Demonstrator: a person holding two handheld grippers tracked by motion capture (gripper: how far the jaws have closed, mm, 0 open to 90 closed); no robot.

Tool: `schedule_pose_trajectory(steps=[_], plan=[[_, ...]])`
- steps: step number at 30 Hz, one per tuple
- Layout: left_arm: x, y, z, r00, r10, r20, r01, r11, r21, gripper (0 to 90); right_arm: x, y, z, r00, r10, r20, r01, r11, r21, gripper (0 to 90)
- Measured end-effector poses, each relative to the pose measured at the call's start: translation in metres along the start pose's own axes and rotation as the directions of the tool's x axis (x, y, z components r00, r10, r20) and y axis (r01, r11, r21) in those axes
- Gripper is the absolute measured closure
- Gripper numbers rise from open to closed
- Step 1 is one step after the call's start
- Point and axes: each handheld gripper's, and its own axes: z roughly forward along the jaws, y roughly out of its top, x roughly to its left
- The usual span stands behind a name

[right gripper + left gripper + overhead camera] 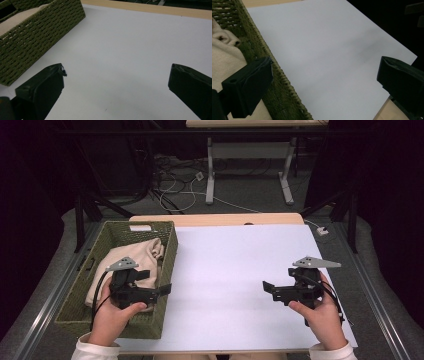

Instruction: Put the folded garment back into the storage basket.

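1. At the table's left edge, a green woven basket (pixel 167 251) is being kept with a cream cloth (pixel 131 260) bunched inside it; this cloth is judged to be the thing in hand, and it is lying well below the basket's rim.
2. The left gripper (pixel 162 290) is being held over the basket's right wall, toward the near-left corner of the table; its jaws are being kept wide apart, with nothing between them. In the left gripper view one jaw is being shown over the cloth (pixel 223 56) and the woven wall (pixel 274 82), the other out over the white sheet (pixel 324 50).
3. For a good grasp, the jaws are best being turned and lowered inside the walls so that a raised fold is being pinched, not the weave; the rim is being judged the main snag.
4. The white sheet (pixel 240 270) in the table's middle is being left bare, so ample room is being offered for laying the cloth out.
5. The right gripper (pixel 268 287) is being held near the table's right edge, jaws likewise spread and empty, pointing toward the basket (pixel 37 32) and well apart from it.
6. The near and right edges are being judged the limits to be minded.
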Motion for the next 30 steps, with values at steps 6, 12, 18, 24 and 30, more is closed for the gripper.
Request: schedule_pose_trajectory(steps=[6, 12, 18, 24, 30], plan=[[0.0, -0.01, -0.012, 1.0, 0.004, -0.005, -0.005, 0.9992, -0.039, 0.6, 0.003, -0.008, -0.007, 0.9999, 0.007, 0.008, -0.007, 0.9998, -0.018, 0.9], [0.002, -0.018, -0.017, 1.0, -0.009, -0.003, 0.008, 0.9981, -0.06, 0.5, 0.004, -0.016, -0.008, 0.9995, 0.032, 0.002, -0.032, 0.9989, -0.033, 0.9], [0.008, -0.024, -0.019, 0.9994, -0.03, -0.015, 0.029, 0.9966, -0.077, 0.6, 0.004, -0.02, -0.008, 0.9998, 0.018, -0.003, -0.018, 0.9993, -0.033, 0.9], [0.01, -0.026, -0.024, 0.9991, -0.03, -0.03, 0.028, 0.996, -0.085, 0.6, 0.006, -0.024, -0.006, 0.9992, 0.027, -0.029, -0.028, 0.9994, -0.022, 0.9], [0.011, -0.03, -0.029, 0.9975, -0.048, -0.051, 0.043, 0.9936, -0.104, 0.7, 0.009, -0.027, -0.004, 0.9994, 0.019, -0.03, -0.019, 0.9998, -0.001, 0.9]])
